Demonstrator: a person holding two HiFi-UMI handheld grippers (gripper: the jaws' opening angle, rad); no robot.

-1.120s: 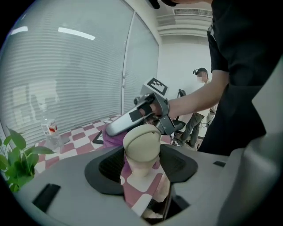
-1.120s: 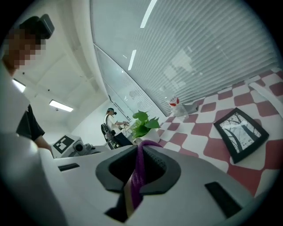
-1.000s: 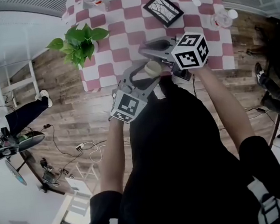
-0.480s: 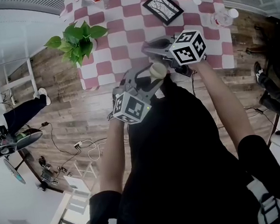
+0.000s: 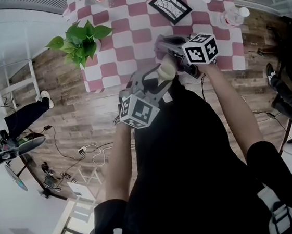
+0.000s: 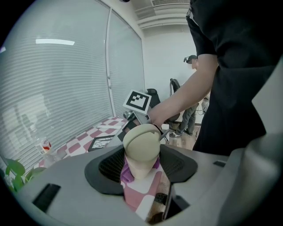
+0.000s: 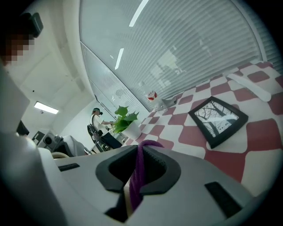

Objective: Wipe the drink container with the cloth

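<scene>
The drink container looks smooth and matt, the cloth soft, the floor grainy wood.

- Cup: cream, tapered, tipped with its round end up, clamped between the left gripper's jaws.
- Cloth: purple, bunched thin, pinched in the right gripper, lying against the cup's side.

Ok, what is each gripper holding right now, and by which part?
The left gripper clamps the beige drink container across its tapered side wall. The right gripper is shut on the purple cloth, pinching a bunched fold of it.
</scene>
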